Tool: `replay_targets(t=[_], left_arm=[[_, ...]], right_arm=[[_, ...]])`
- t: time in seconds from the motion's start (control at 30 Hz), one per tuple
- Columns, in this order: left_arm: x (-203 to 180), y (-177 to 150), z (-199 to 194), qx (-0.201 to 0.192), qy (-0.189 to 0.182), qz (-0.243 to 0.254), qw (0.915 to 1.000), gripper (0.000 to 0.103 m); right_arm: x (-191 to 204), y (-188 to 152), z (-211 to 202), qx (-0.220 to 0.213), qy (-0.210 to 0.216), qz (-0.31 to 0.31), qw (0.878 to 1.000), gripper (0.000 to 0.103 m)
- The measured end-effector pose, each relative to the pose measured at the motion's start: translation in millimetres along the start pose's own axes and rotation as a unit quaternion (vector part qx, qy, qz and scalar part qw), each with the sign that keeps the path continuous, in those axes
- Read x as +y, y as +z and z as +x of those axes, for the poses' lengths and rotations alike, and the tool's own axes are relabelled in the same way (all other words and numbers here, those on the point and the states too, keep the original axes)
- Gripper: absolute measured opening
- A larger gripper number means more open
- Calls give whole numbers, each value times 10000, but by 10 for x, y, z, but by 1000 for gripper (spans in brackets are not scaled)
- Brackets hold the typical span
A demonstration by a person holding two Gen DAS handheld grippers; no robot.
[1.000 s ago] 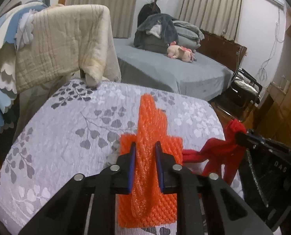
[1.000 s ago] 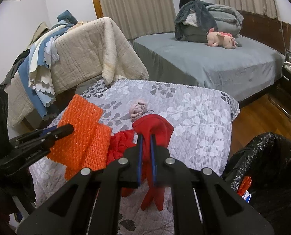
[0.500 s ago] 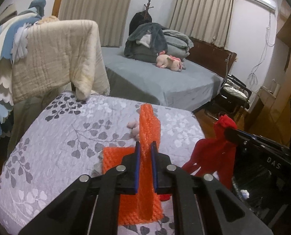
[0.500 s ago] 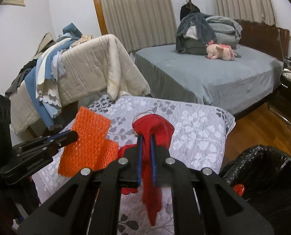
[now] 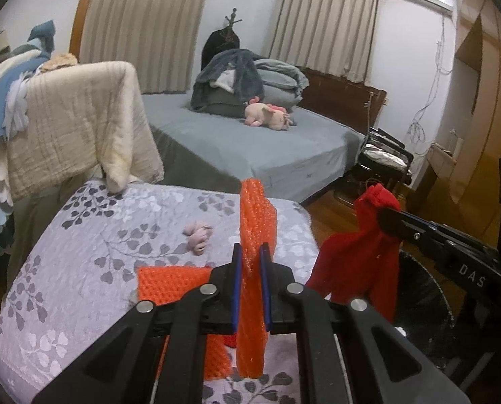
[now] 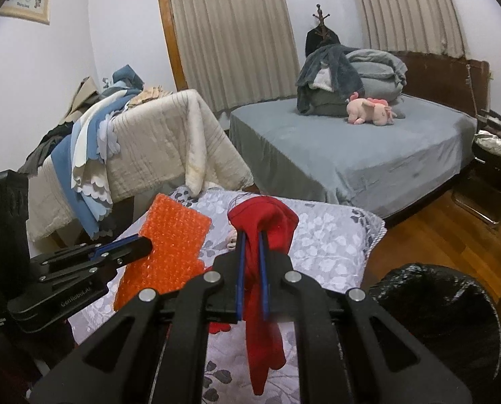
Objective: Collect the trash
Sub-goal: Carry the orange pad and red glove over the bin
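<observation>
While both of your tools are raised over the quilt (image 5: 82, 252), each one grips its own piece of trash. Your left tool (image 5: 249, 289) is clamped narrow on an orange wrap (image 5: 255, 222), which stands up between the blue pads (image 5: 237, 286) and hangs down below them. From the right wrist view the same wrap (image 6: 173, 235) shows as a flat bubbled sheet, held at its left edge by the left tool (image 6: 142, 244). A second orange piece (image 5: 173, 282) lies flat on the quilt just left of the pads. Your right tool (image 6: 250, 269) is pinched almost fully together on a red cloth (image 6: 263, 222); the cloth bunches above the pads and drapes down in front of the tool. In the left wrist view that cloth (image 5: 358, 262) hangs to the right of the wrap, apart from it, with the right tool (image 5: 383, 217) coming in from the right edge. A small pink scrap (image 5: 198, 234) sits on the quilt, farther off than the wrap. A bin (image 6: 435, 323) lined with a black bag stands on the wood floor (image 6: 452, 235) at the near right, beside the quilt's corner. A grey bed (image 6: 351, 148) with a pink plush (image 6: 371, 111) lies far behind.
</observation>
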State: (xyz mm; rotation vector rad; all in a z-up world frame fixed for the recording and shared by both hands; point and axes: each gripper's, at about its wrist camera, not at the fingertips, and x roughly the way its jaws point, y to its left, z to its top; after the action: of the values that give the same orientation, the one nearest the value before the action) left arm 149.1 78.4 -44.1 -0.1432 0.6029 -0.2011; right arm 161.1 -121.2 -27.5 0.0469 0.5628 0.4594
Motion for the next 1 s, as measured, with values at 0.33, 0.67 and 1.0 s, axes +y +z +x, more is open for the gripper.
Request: replay_targets(t=[0.33, 0.67, 1.0], left_arm=[[-460, 13, -34, -44, -377, 197, 9991, 10], [-972, -69, 45, 71, -741, 443, 9962, 10], [-1514, -185, 205, 246, -1211, 707, 9898, 10]], right_arm=[[-273, -43, -436, -155, -335, 99, 9993, 7], [-675, -189, -825, -197, -857, 289, 9957, 7], [-1072, -386, -1152, -216, -1383, 504, 9889, 7]])
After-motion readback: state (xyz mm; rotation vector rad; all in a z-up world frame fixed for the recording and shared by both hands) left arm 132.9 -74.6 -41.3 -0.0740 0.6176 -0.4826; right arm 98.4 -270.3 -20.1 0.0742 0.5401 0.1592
